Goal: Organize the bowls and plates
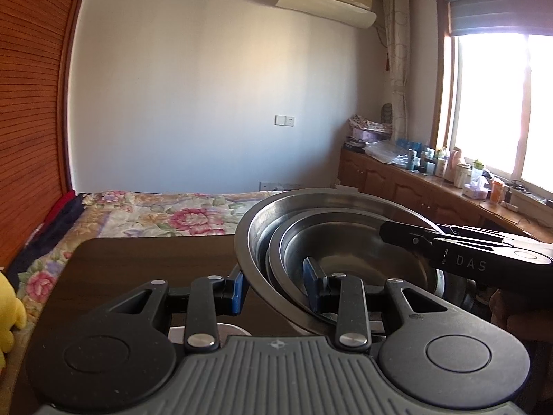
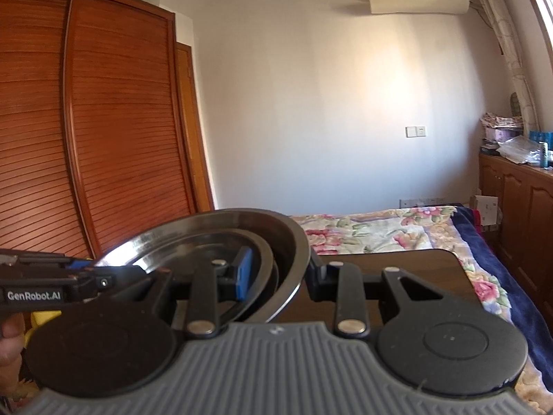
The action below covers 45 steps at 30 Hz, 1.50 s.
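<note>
A nested stack of steel bowls is held tilted above the dark wooden table. My left gripper is shut on the stack's near left rim, one blue pad outside and one inside. My right gripper is shut on the stack's right rim, one blue pad inside the bowls and the other finger outside. Each gripper shows in the other's view: the right one reaches in from the right, the left one from the left. A small round steel piece lies on the table under my left gripper.
A bed with a floral quilt lies beyond the table. A wooden slatted wardrobe stands on the left. A low cabinet with bottles and clutter runs under the window on the right. A yellow plush toy sits at the left edge.
</note>
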### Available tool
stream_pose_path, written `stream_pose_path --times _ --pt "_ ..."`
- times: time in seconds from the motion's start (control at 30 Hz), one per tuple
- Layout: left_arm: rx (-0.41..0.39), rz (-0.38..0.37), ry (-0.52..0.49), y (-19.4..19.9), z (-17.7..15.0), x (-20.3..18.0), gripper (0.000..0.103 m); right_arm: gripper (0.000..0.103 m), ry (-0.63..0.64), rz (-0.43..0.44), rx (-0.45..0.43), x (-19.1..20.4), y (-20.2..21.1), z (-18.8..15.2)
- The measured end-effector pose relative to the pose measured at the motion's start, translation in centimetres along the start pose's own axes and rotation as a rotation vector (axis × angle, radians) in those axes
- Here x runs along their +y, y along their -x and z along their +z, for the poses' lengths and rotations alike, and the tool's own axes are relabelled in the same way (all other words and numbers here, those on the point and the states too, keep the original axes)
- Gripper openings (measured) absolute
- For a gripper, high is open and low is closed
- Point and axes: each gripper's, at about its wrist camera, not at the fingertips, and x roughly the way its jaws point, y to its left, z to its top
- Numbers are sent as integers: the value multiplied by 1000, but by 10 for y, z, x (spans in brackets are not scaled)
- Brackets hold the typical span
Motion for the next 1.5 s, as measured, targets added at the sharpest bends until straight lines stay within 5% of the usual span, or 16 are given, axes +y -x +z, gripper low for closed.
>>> stream_pose_path --times 0.67,1.5 --pt "3 71 34 24 -12 51 36 34 17 108 28 48 -19 -7" --pt "118 118 95 2 -67 92 36 34 40 145 195 74 -57 -53"
